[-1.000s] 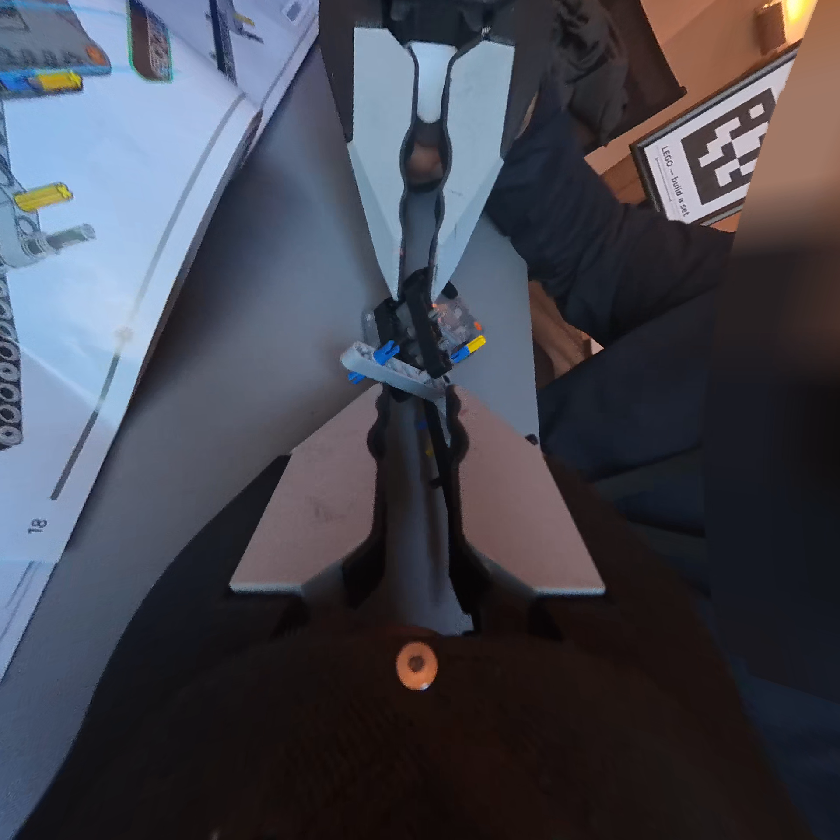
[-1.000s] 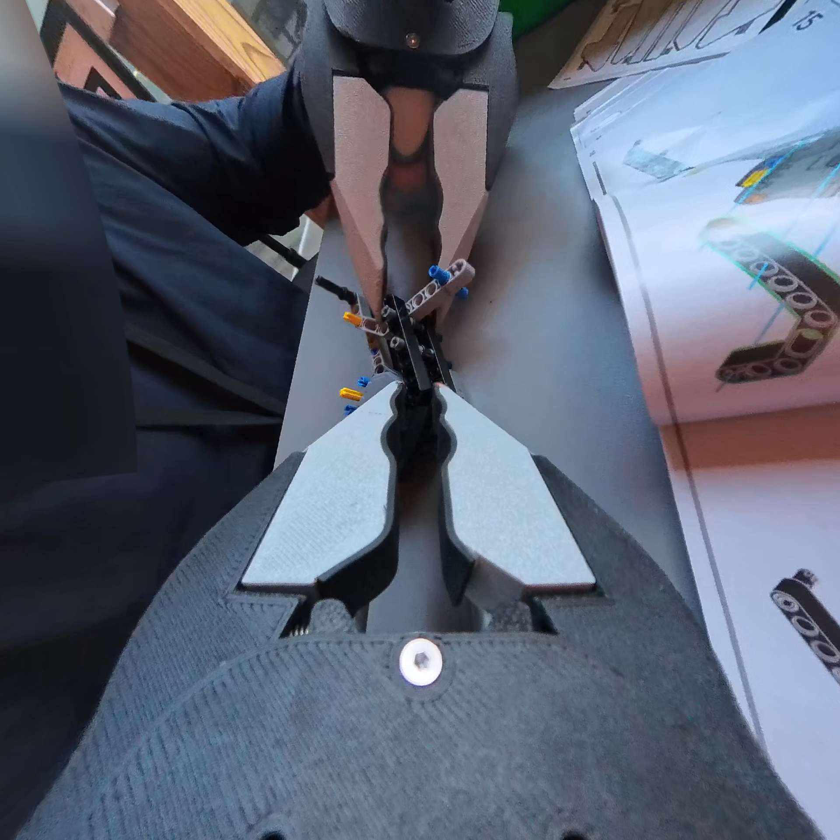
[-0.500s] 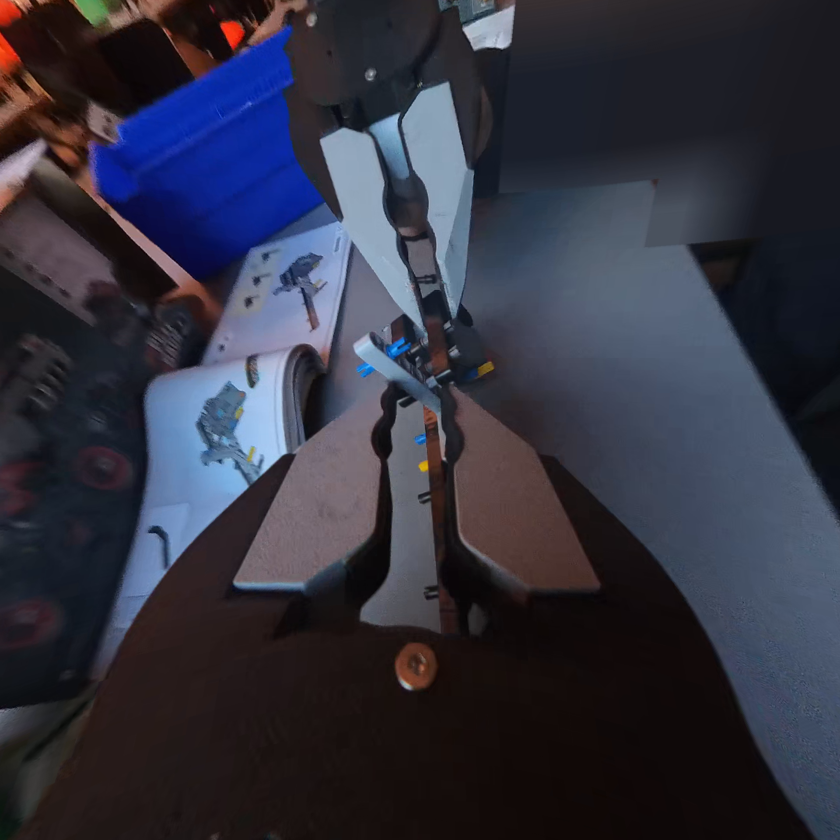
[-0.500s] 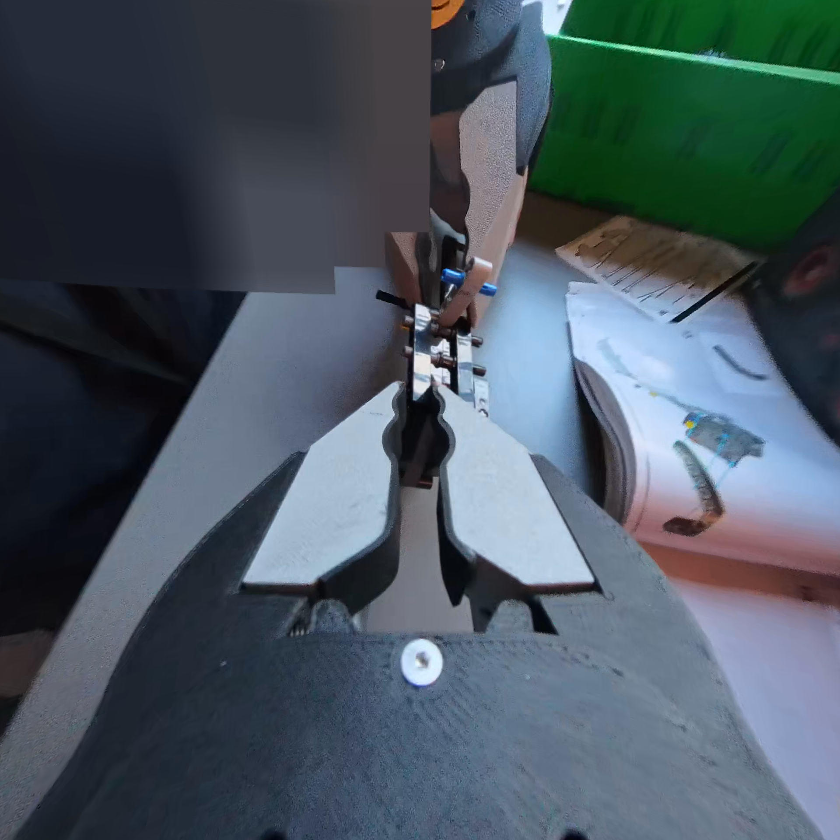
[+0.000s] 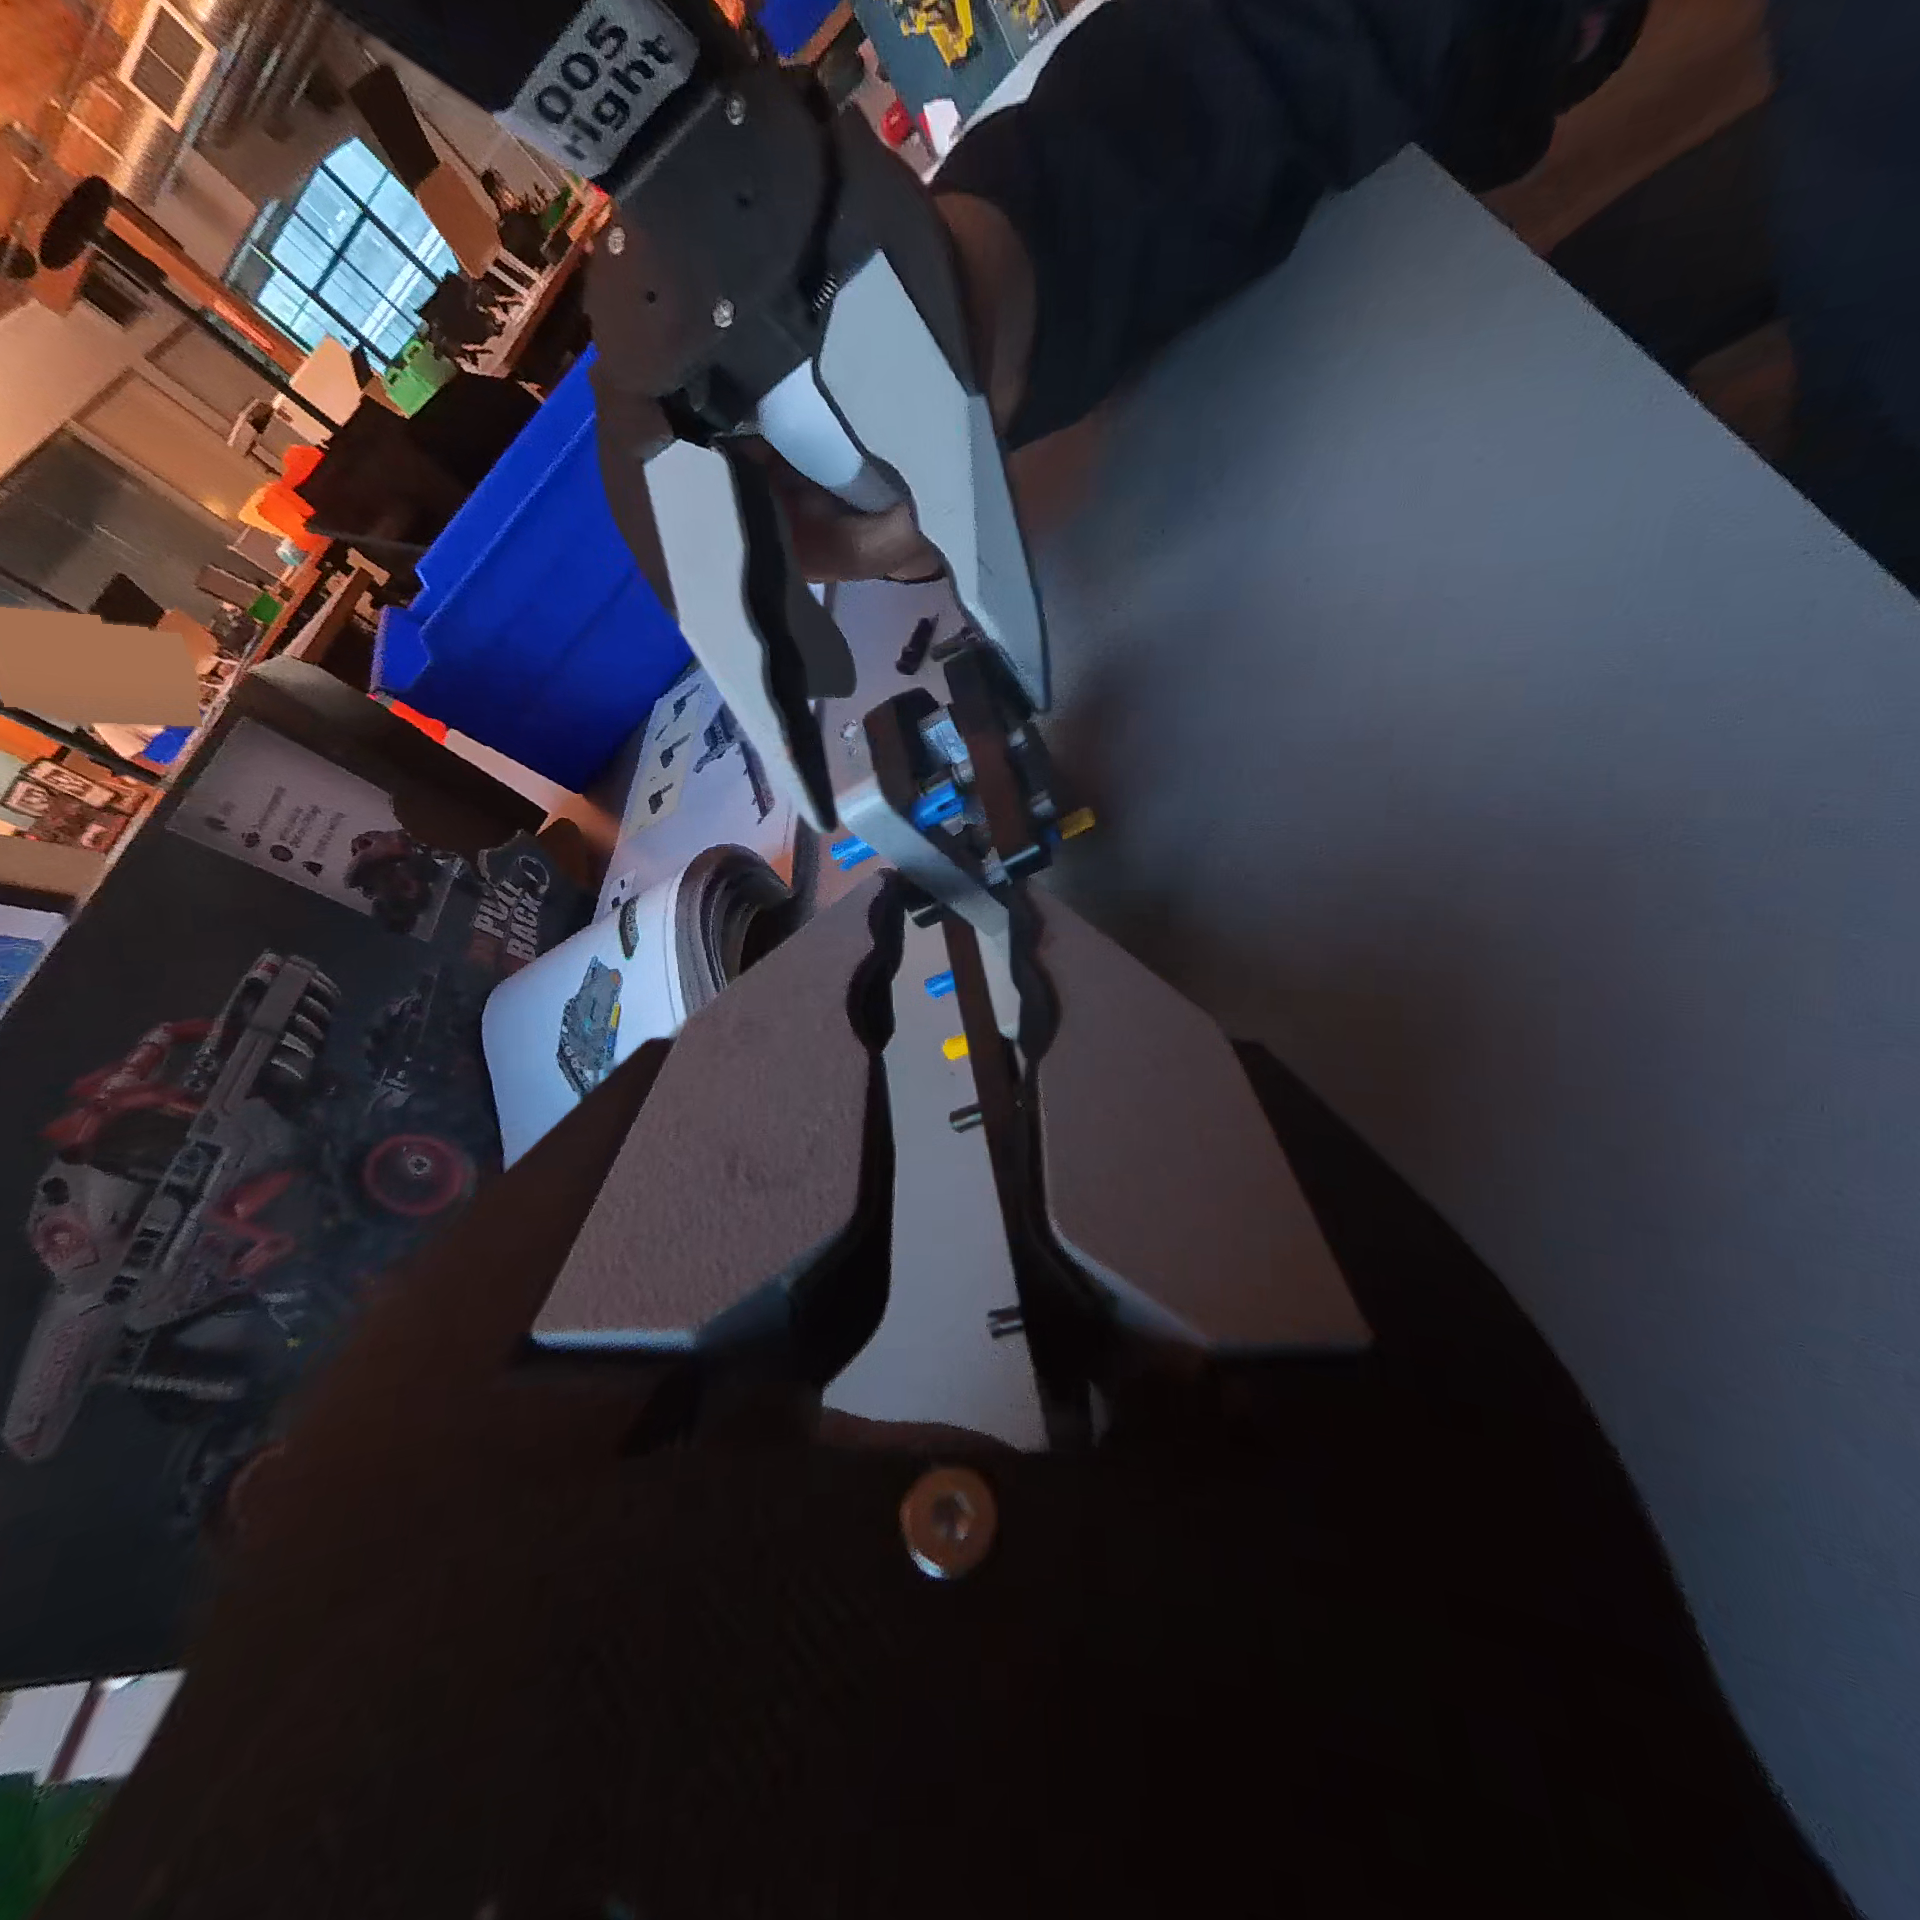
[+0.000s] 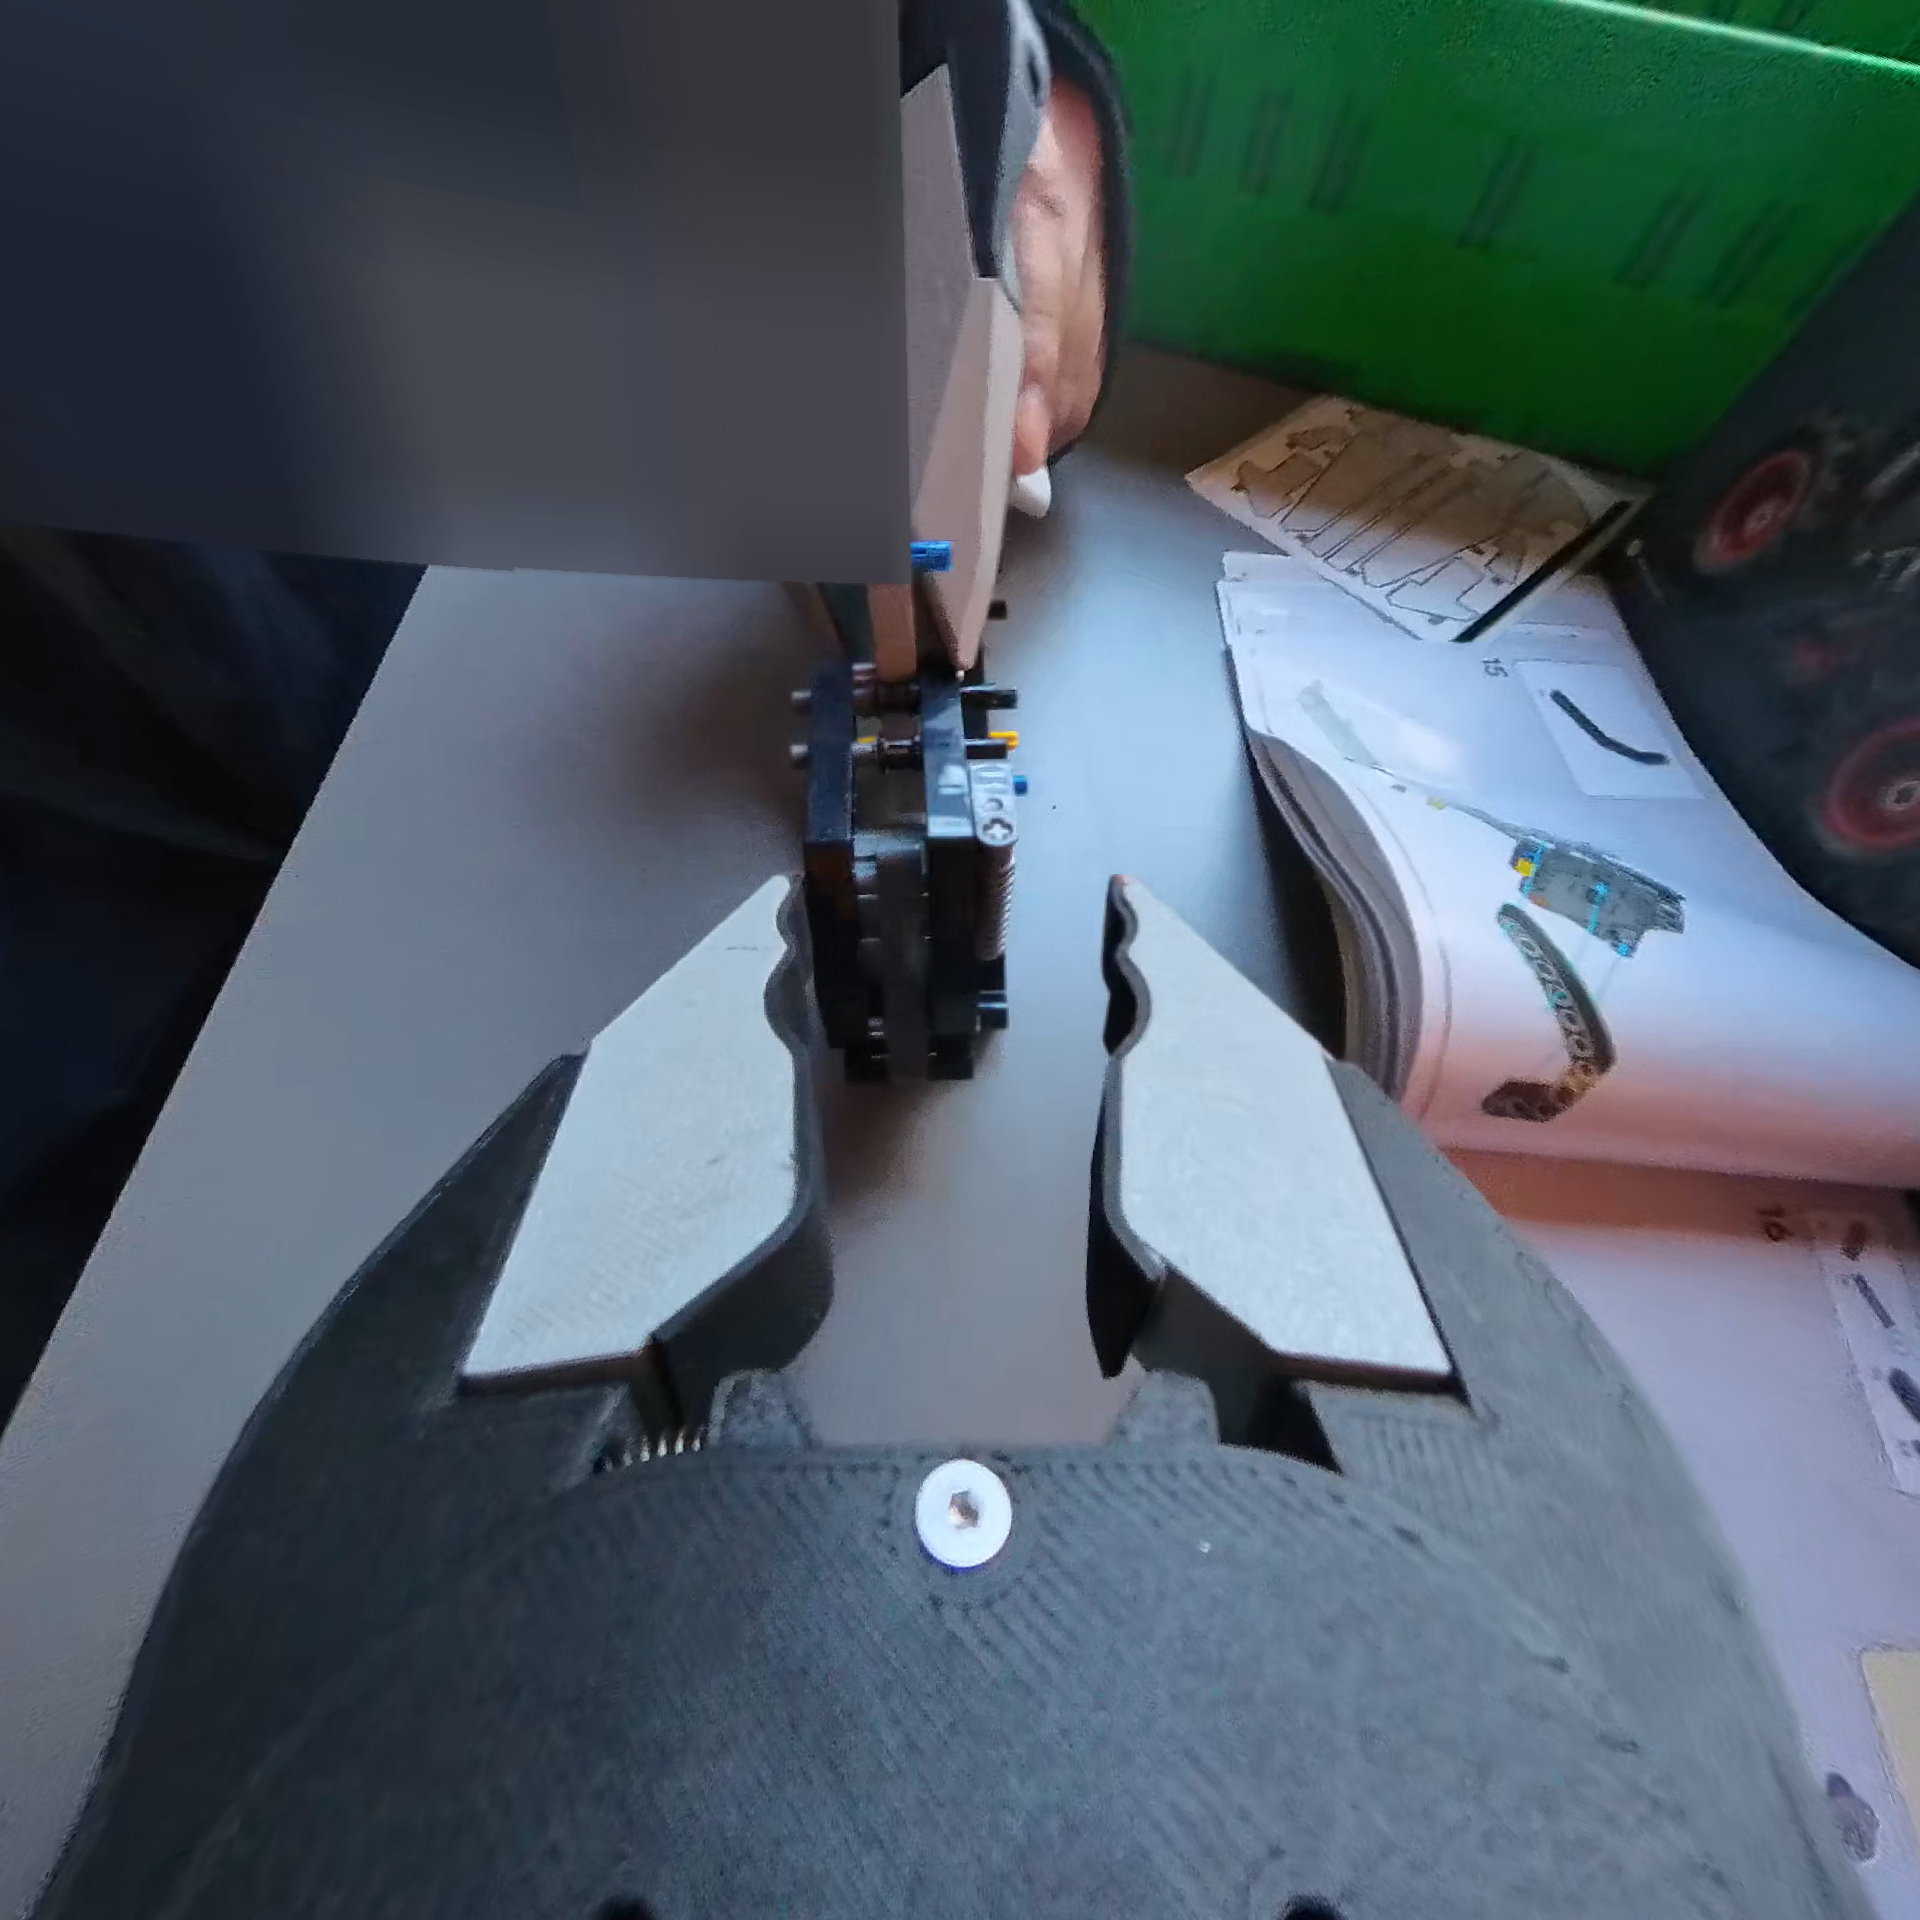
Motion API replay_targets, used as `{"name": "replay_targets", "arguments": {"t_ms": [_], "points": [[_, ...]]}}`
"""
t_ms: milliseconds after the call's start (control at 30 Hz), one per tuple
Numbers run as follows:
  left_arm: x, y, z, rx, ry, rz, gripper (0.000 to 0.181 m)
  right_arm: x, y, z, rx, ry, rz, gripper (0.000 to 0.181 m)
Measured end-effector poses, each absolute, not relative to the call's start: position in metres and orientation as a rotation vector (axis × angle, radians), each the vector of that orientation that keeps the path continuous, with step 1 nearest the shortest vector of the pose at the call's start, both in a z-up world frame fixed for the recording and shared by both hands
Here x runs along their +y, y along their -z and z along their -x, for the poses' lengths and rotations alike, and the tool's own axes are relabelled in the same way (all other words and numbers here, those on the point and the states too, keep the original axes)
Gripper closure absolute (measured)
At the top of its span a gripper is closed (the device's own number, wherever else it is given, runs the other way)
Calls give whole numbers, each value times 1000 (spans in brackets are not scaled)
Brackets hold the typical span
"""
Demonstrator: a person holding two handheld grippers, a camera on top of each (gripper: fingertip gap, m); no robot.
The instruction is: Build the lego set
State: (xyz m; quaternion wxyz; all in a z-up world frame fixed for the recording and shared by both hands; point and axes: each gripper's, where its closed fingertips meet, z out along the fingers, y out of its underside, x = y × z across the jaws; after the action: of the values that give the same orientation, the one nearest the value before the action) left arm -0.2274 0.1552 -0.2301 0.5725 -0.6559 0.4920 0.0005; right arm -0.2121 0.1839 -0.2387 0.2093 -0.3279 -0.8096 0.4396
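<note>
The lego assembly [image 6: 902,914] is a black block with grey beams and blue and yellow pins, and it also shows in the left wrist view [image 5: 971,764]. My left gripper [image 5: 954,909] is shut on one end of it, with a black beam running back between the fingers. In the right wrist view the left gripper [image 6: 940,634] grips the assembly's far end. My right gripper [image 6: 954,894] is open, with its jaws spread either side of the assembly's near end. It faces me in the left wrist view [image 5: 930,758], fingers apart around the assembly.
The grey table [image 6: 520,831] lies below. An open instruction booklet [image 6: 1558,883] is to the right, with a loose paper sheet [image 6: 1382,509] and a green bin [image 6: 1455,208] behind. A blue bin [image 5: 520,623] and the dark lego box [image 5: 208,1143] stand left.
My right gripper has opened and let go of the assembly, which it gripped before. The left gripper still holds it. Both views have swung round and tilted.
</note>
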Motion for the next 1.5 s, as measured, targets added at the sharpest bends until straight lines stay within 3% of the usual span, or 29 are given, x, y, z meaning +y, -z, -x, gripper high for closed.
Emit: {"name": "replay_targets", "arguments": {"t_ms": [100,233,433,600,1000,1367,1500], "points": [[153,236,227,1153,63,1598,152,178,242,210,-2272,-1180,848,146],[157,234,229,1078,117,1665,138,178,243,212,-2255,-1131,818,145],[161,239,230,1054,119,1722,146,179,244,213,-2232,-1091,800,145],[161,238,235,1051,136,1727,147,194,246,200,-2228,-1107,865,135],[158,248,235,1174,-15,1657,149,192,252,203,-2178,-1022,812,138],[151,223,224,958,445,1784,122,188,250,203,-2169,-1084,812,143],[159,233,230,971,331,1811,140,185,251,200,-2181,-1076,788,145]]}}
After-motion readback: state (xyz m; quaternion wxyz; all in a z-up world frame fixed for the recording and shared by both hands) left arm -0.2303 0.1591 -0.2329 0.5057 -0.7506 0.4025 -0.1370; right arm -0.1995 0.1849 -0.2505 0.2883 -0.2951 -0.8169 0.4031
